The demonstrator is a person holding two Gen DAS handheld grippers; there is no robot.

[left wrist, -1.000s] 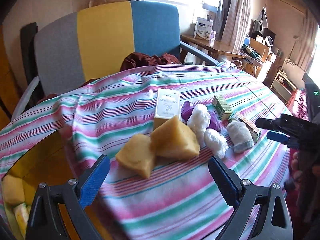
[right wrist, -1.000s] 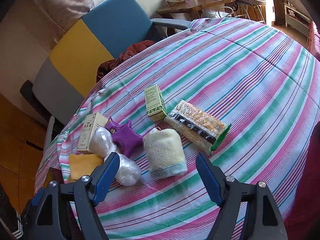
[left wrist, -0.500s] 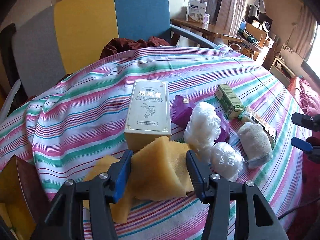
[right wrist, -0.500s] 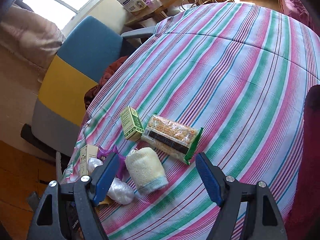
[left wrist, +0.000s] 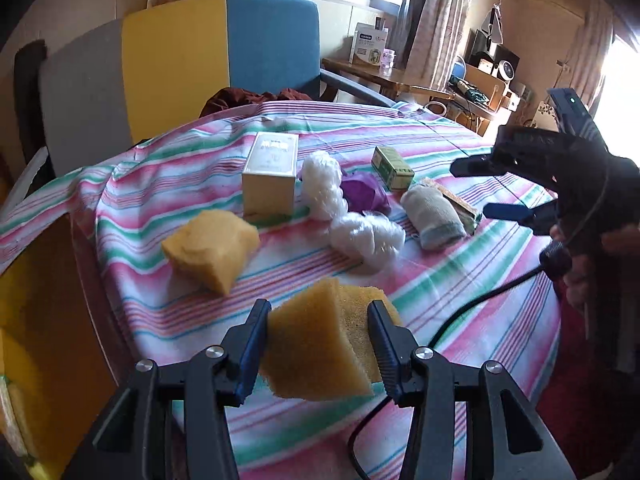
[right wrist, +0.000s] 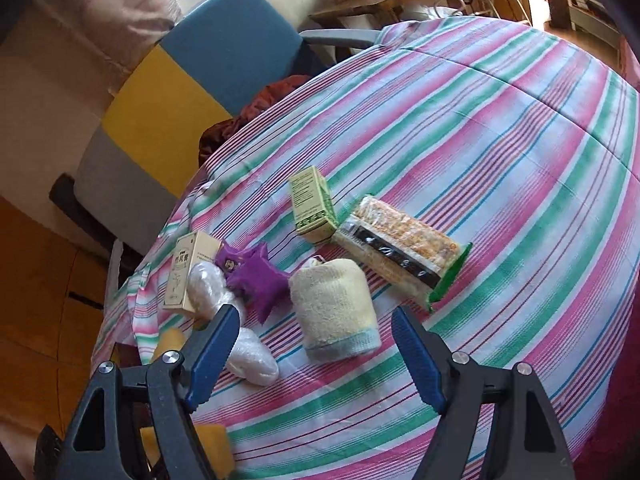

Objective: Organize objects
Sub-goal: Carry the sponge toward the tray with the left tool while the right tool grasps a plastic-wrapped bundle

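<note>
Left gripper (left wrist: pixel 318 344) clamped on yellow sponge (left wrist: pixel 320 350), lifted off bench (left wrist: pixel 460 304); jaws just closed on it. Right gripper (right wrist: pixel 316 354) apart, empty. Second sponge (left wrist: pixel 210 246), rolled towel (right wrist: pixel 334 312), boxes beside cream box (left wrist: pixel 271 178) not yet sorted.

Striped-clothed table (right wrist: pixel 500 128) bears boxes, a sponge (left wrist: pixel 210 250), rolled towel (right wrist: pixel 334 312), snack packet (right wrist: pixel 400 248).

Cloth (right wrist: pixel 500 128) on the desk: pink, green and white stripes. Sponges (left wrist: pixel 320 344): yellow. Small box (right wrist: pixel 312 204): green. Chair (left wrist: pixel 180 72): grey, yellow, blue panels.
</note>
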